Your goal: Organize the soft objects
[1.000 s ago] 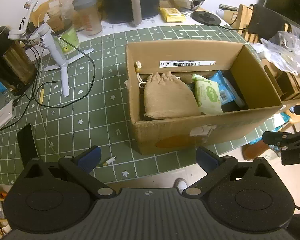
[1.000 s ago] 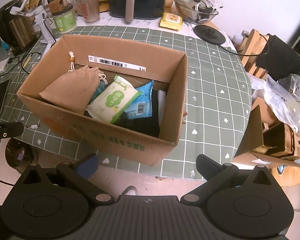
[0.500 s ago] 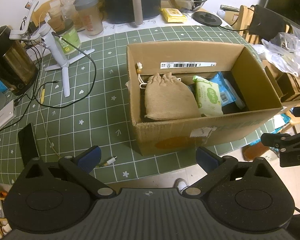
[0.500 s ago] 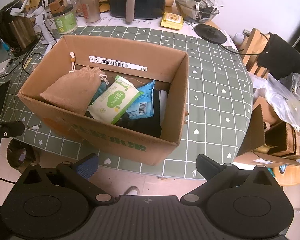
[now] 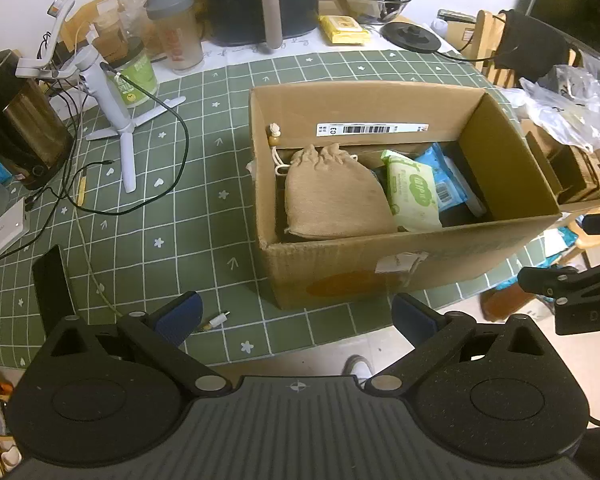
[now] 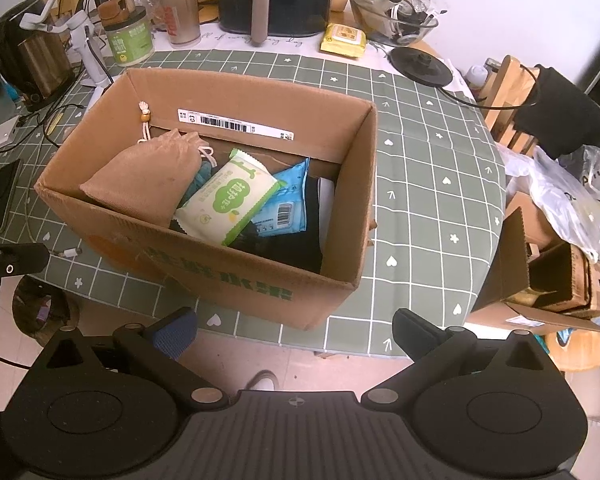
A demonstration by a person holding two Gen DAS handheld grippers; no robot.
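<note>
Reaching down with your left gripper and right gripper both spread wide and empty, you risk catching the cardboard box rim or dragging the green wipes pack while lifting the neighbouring burlap pouch inside.

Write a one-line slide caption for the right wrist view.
Open right gripper hovers before a cardboard box holding a burlap drawstring pouch and wet-wipe packs.
</note>
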